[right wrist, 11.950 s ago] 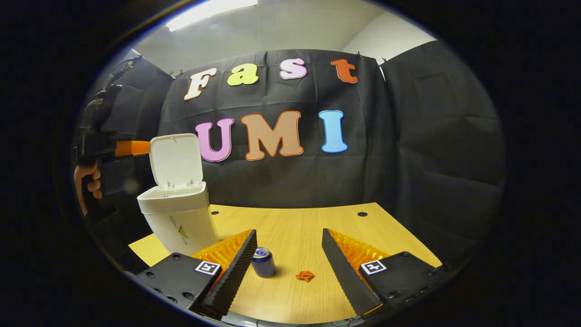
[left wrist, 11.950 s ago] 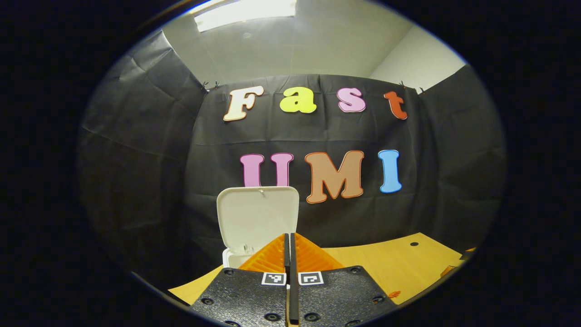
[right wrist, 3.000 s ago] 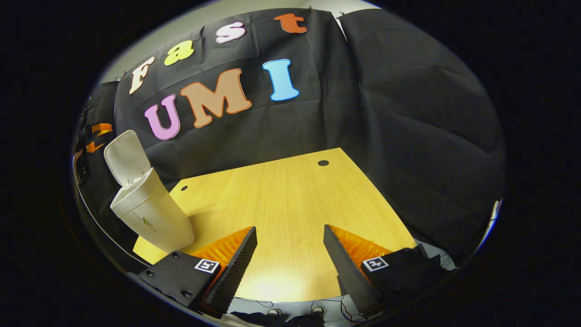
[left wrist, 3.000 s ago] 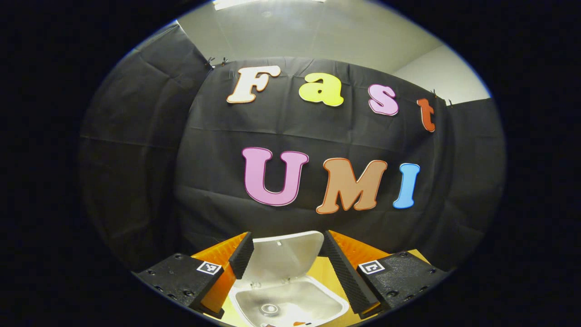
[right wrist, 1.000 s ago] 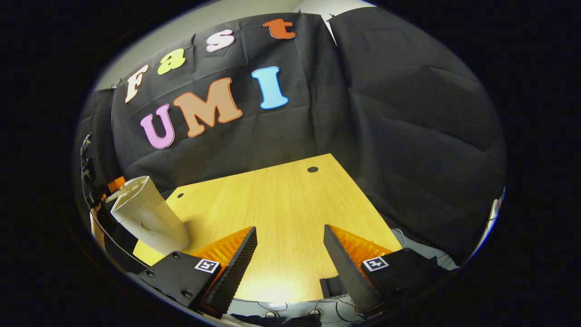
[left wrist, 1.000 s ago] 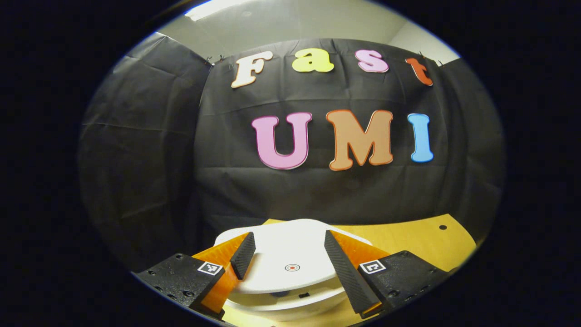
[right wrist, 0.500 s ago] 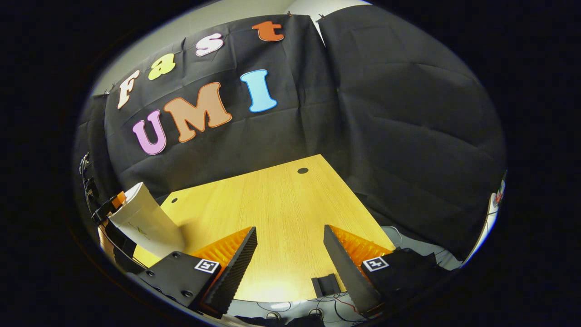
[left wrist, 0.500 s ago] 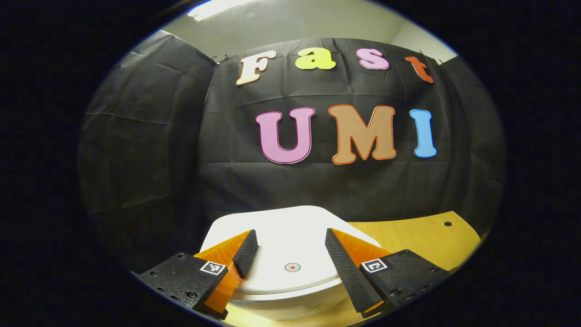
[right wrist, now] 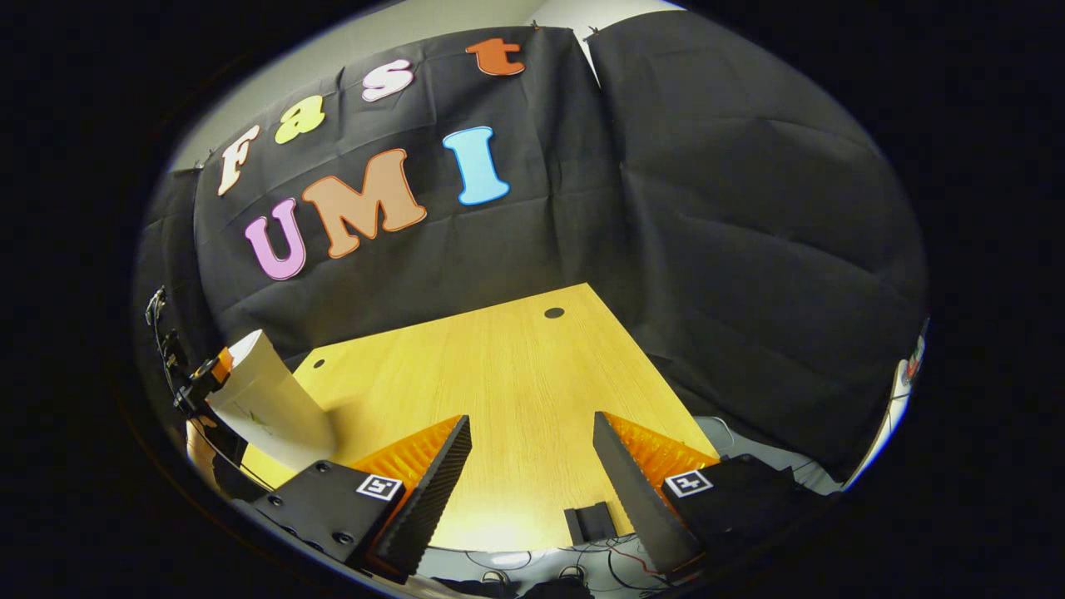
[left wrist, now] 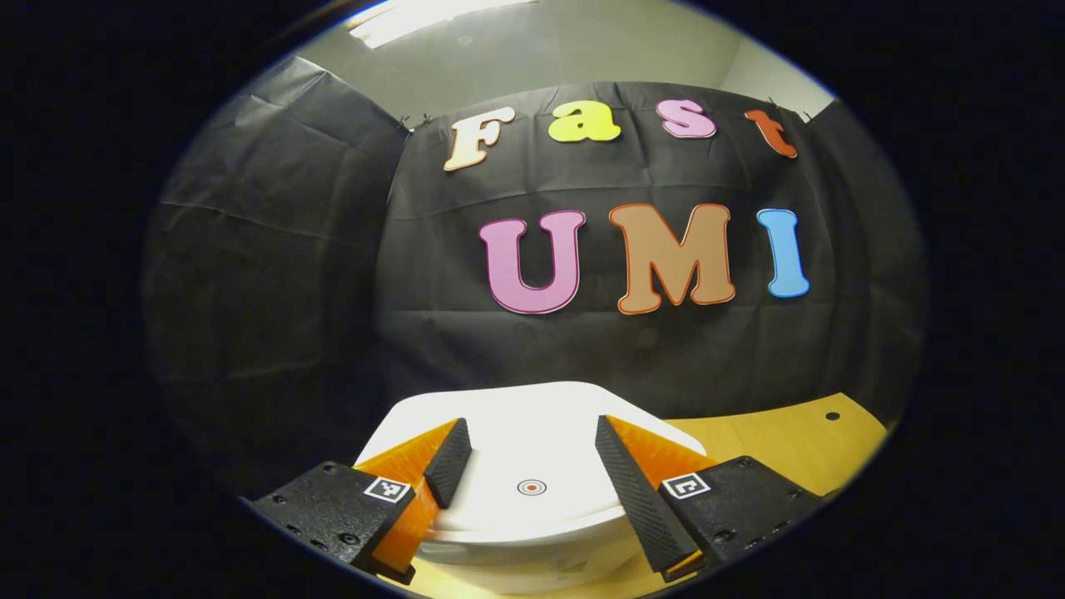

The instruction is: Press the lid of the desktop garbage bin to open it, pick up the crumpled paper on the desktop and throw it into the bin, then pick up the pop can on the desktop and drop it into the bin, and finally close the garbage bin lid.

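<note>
One white plastic garbage bin [right wrist: 270,408] stands at the left edge of the smooth, wood-grain desktop [right wrist: 499,391], its rounded lid [left wrist: 520,433] lying flat and closed with a single small red ring mark [left wrist: 531,487] near its front. The left gripper [left wrist: 526,462] hangs just above that lid, its two ridged, wedge-shaped fingers spread and holding nothing. Well to the right, the right gripper [right wrist: 530,466] is over the desktop's near edge, fingers likewise spread and empty, with two small dark round holes [right wrist: 553,313] near the desktop's far side.

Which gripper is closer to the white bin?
Left. The left gripper hangs open right over the white bin's lid. The right gripper is open over the bare wooden desk, with the bin off to its left.
</note>
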`<state>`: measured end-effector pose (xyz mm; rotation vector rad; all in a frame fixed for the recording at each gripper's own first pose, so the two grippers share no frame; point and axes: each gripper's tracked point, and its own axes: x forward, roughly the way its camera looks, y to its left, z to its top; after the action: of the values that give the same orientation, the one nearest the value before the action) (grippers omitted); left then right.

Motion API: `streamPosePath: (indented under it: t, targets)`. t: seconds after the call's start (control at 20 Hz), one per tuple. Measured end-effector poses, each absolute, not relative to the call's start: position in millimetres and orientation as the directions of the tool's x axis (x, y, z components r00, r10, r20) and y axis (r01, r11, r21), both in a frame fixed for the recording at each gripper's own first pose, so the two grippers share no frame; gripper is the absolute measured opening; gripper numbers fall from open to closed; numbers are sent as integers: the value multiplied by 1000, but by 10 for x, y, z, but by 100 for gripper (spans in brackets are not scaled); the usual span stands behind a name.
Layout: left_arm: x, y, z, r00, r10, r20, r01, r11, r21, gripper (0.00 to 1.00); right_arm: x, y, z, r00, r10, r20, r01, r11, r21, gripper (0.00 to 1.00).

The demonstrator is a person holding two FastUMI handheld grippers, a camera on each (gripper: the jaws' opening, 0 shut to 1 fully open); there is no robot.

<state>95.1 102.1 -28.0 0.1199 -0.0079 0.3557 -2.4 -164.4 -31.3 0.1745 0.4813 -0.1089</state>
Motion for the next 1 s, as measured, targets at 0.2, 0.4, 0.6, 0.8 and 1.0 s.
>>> streamPosePath:
  t: [0.2,0.4,0.6,0.8,1.0]
  targets:
    - [930,1006,-241,942,335,29,-335,927,168,93,28,-1585,-196,902,-39,-430,109,984,138,98]
    - [813,845,118,949,301,92,-312,935,169,92,88,-1452,-82,927,-21,-375,74,989,127,98]
    - [660,532,401,973,216,80,-222,971,88,92,158,-1272,67,950,1,-314,42,991,130,98]
    - [496,49,509,994,100,50,-97,994,-52,94,193,-961,304,978,30,-206,-4,992,130,98]
    - [393,-489,564,998,-31,59,34,998,-49,92,173,-632,399,989,64,-133,-49,992,114,98]
